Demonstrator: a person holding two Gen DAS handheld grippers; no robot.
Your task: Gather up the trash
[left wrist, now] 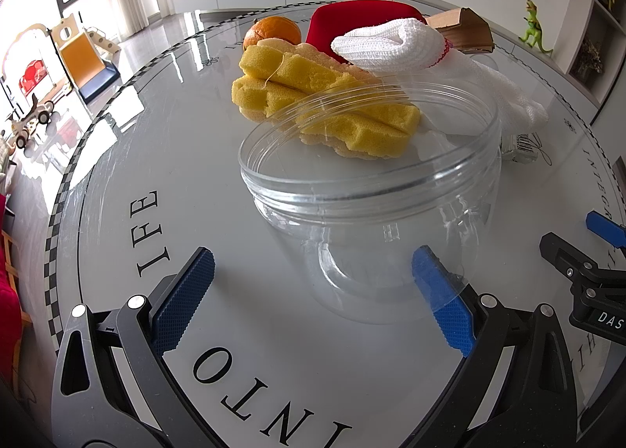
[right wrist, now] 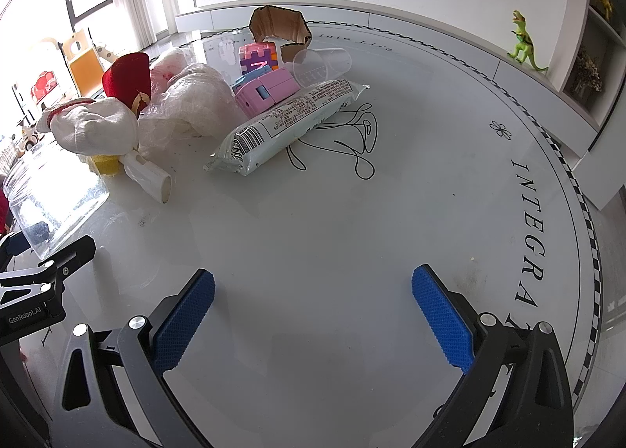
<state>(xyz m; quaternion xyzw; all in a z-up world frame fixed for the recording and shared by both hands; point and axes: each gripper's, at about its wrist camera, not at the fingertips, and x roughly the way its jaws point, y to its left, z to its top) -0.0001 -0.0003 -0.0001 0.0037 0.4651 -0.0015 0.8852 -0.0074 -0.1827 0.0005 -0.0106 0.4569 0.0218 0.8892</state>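
A clear, lidless plastic jar (left wrist: 371,189) stands upright on the round white table (left wrist: 137,158), just ahead of my left gripper (left wrist: 313,299), which is open and empty with its right pad close to the jar's base. The jar also shows at the left edge of the right wrist view (right wrist: 51,193). Behind it lie yellow sponge pieces (left wrist: 313,96), a white cloth (left wrist: 391,45) and crumpled plastic (right wrist: 191,103). My right gripper (right wrist: 313,319) is open and empty over bare table. A white snack packet (right wrist: 289,119) and a white tube (right wrist: 150,178) lie ahead of it.
An orange (left wrist: 274,31), a red object (left wrist: 352,21), torn cardboard (right wrist: 279,25), pink and purple puzzle blocks (right wrist: 262,80) and a clear cup (right wrist: 321,62) sit at the back. A green dinosaur (right wrist: 524,41) stands on a shelf beyond the table's edge.
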